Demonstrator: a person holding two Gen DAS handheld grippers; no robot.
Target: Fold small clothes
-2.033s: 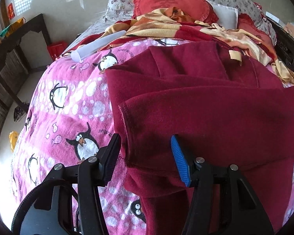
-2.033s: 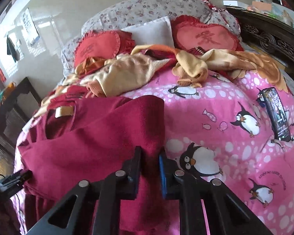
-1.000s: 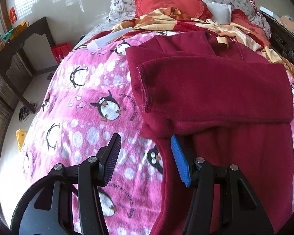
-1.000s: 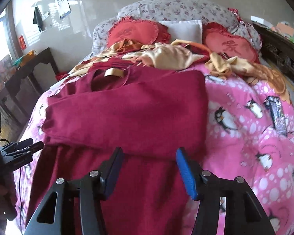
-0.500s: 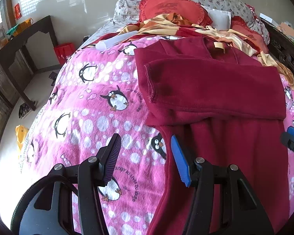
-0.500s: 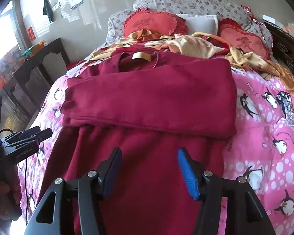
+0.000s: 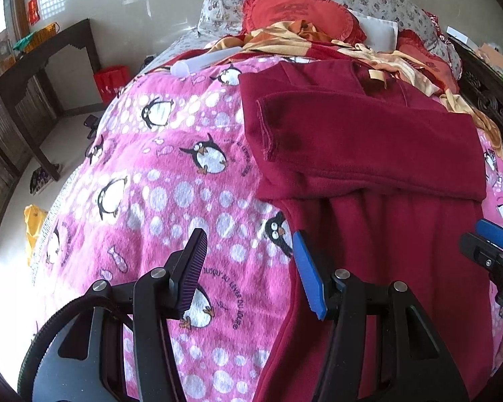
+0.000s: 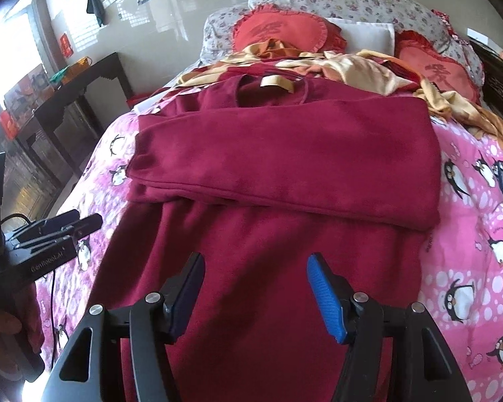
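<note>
Both spread wide, empty: left hand-held gripper (image 7: 248,268) and right hand-held gripper (image 8: 255,296) above fuzzy maroon garment (image 8: 285,167), sleeves folded across.

Both grippers are drawing back toward the foot of the bed: the right gripper (image 8: 255,296), clamped on the garment (image 8: 285,167) two seconds ago, is now open above its lower part; the left gripper (image 7: 249,269) is hovering over the garment's left edge.
</note>
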